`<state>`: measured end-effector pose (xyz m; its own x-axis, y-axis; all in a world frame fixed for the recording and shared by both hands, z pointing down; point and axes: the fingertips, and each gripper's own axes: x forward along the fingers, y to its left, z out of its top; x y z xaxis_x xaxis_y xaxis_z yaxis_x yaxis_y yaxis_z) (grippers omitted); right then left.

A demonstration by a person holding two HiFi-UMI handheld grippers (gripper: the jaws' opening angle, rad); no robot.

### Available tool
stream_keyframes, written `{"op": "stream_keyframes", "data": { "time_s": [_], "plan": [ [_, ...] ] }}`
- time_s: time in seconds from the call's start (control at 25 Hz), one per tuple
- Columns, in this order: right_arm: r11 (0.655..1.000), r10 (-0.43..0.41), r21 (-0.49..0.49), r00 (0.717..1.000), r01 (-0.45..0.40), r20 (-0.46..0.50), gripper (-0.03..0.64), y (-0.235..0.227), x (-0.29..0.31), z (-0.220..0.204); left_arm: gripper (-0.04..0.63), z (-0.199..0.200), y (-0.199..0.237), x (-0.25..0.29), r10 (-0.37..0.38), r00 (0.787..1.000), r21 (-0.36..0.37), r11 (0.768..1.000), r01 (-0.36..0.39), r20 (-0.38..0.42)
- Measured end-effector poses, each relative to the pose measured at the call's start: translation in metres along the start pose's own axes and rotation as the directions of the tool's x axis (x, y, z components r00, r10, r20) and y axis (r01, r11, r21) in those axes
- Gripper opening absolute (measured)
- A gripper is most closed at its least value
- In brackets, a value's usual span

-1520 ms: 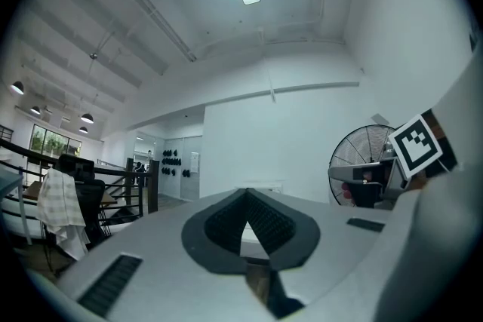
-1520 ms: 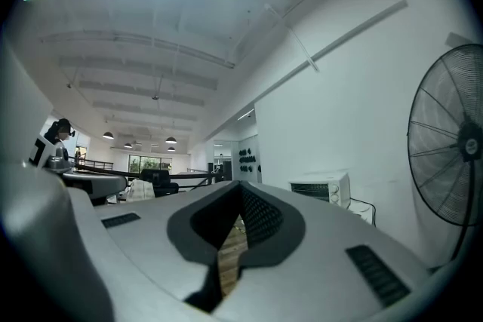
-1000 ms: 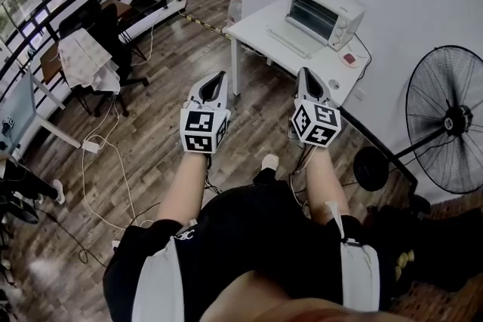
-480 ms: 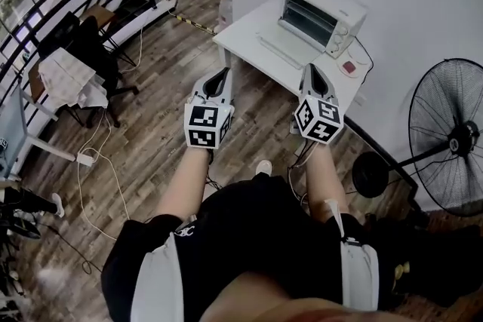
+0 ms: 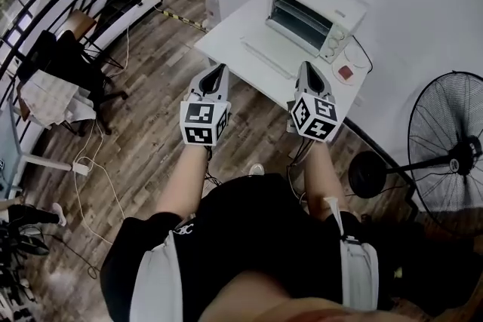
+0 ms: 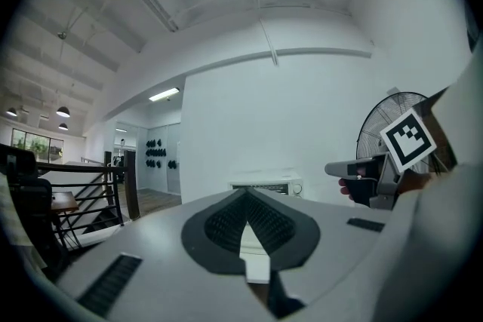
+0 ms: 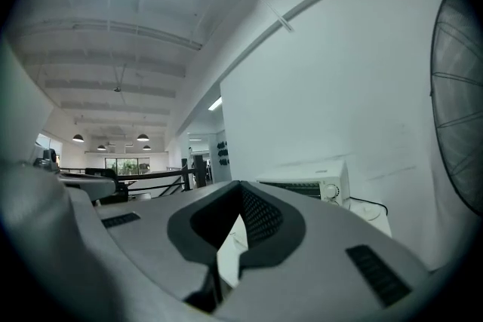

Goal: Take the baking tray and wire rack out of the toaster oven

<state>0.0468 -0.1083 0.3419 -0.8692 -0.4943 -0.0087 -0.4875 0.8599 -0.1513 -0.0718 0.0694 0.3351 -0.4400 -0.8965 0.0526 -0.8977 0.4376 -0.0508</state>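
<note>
As the person steps closer, the far toaster oven (image 5: 308,14) draws nearer; left gripper (image 5: 217,73) and right gripper (image 5: 306,72) (jaws together, empty) haven't reached it

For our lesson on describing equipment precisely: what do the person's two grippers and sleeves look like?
Both the left gripper and the right gripper are pale grey tapered shells, with jaws lined in dark ribbed padding. Each carries a cube of black-and-white square markers at its rear. The person wears a black short-sleeved top with pale side panels.
</note>
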Motion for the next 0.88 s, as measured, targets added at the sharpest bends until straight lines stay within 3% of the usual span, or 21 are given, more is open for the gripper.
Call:
{"op": "stream_keyframes", "data": {
  "time_s": [0.52,0.88],
  "plan": [
    [1.000,-0.013,0.013,0.999,0.014,-0.050,0.002,-0.076,0.105,-0.010,0.009,-0.002,-0.010,0.149,-0.051,0.998,-0.009,0.999,0.051,-0.026],
    [0.996,-0.087,0.024,0.992,0.089,-0.087,0.002,-0.113,0.119,-0.020,0.009,-0.014,-0.031,0.205,-0.152,0.987,-0.046,0.988,0.150,-0.059]
  ]
}}
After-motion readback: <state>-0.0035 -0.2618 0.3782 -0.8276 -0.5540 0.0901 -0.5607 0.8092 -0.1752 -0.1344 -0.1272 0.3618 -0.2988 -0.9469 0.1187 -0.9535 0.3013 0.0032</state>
